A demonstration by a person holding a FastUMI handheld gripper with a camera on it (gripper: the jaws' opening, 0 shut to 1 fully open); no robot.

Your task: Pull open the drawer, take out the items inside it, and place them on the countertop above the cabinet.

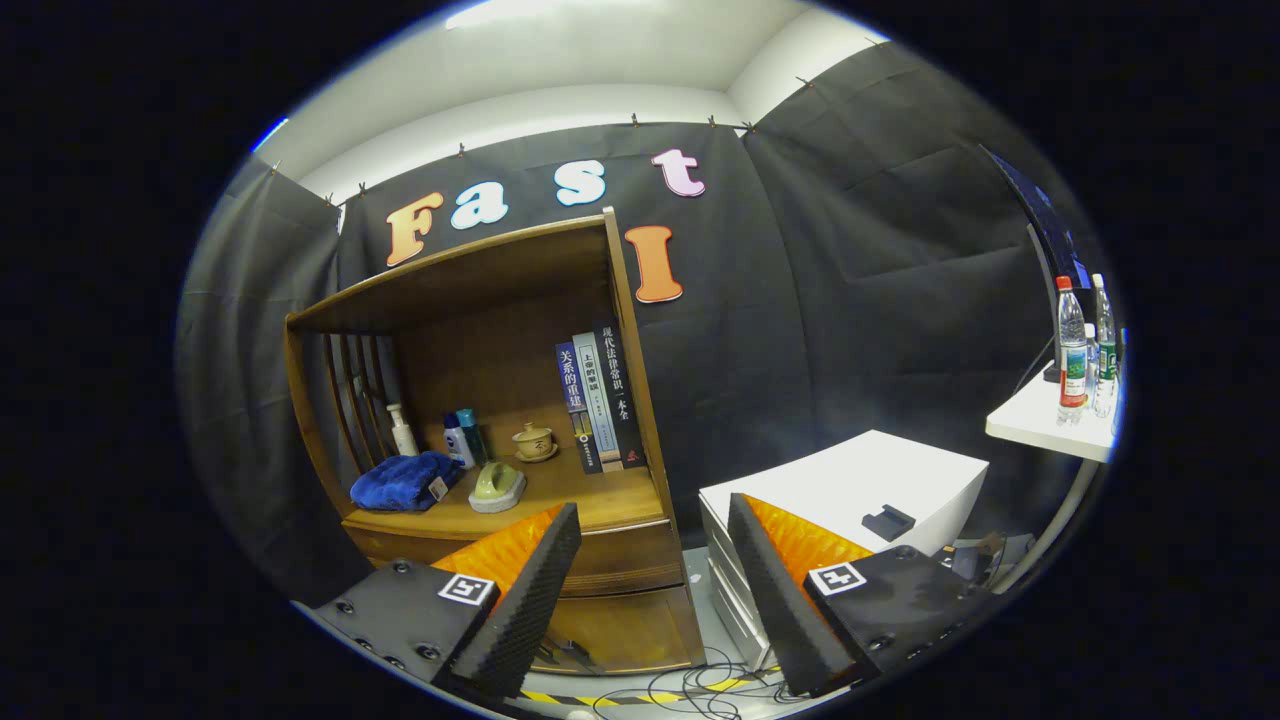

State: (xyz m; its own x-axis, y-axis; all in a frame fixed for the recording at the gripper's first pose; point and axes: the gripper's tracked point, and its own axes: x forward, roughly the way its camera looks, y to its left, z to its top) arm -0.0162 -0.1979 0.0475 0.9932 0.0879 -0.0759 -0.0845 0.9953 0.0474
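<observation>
A wooden cabinet [600, 590] with a hutch shelf stands ahead, beyond my left finger. Its drawer front [625, 560] sits flush under the countertop [590, 500], so the drawer looks closed and its contents are hidden. On the countertop lie a folded blue cloth [405, 482], a pale green brush-like object [497, 486], small bottles [462, 438], a lidded tea cup on a saucer [535, 440] and upright books [600, 400]. My gripper [655, 530] is open, well short of the cabinet, with nothing between its orange-and-black fingers [520, 590].
A white drawer unit [850, 480] with a small dark object [888, 521] on top stands right of the cabinet. A white table [1045, 420] with water bottles [1072, 350] is at the far right. Cables [690, 685] and yellow-black tape lie on the floor.
</observation>
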